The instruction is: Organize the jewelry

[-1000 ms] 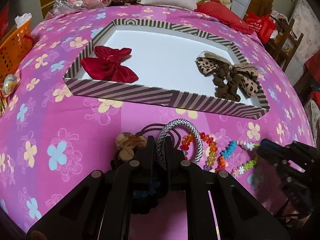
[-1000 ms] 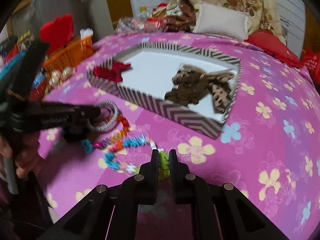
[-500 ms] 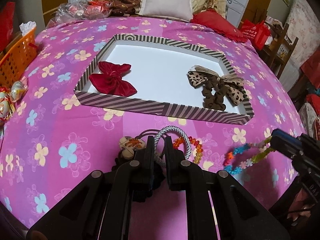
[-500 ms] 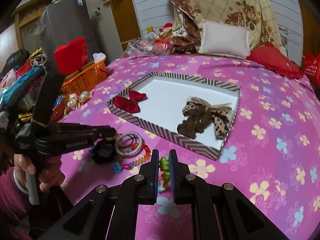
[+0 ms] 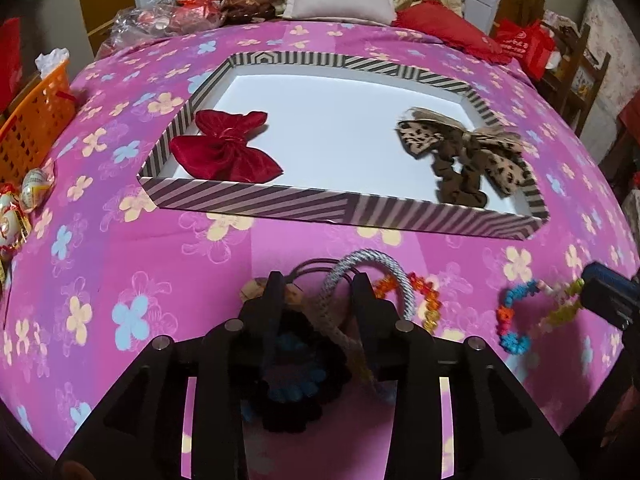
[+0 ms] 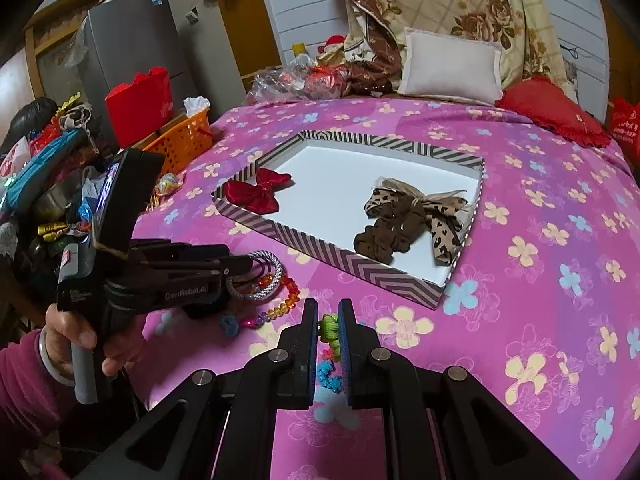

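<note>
Right gripper [image 6: 329, 322] pinching colorful bead bracelet [image 6: 329, 364], striped tray [image 6: 362, 270] at 12 o'clock. Left gripper [image 5: 318, 292] spread wide around silver rope bracelet [image 5: 374, 266].

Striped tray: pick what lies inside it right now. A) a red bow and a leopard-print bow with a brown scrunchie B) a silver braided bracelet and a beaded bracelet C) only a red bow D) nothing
A: the red bow lies at the left of the striped tray, and the leopard-print bow with the brown scrunchie lies at the right.
</note>
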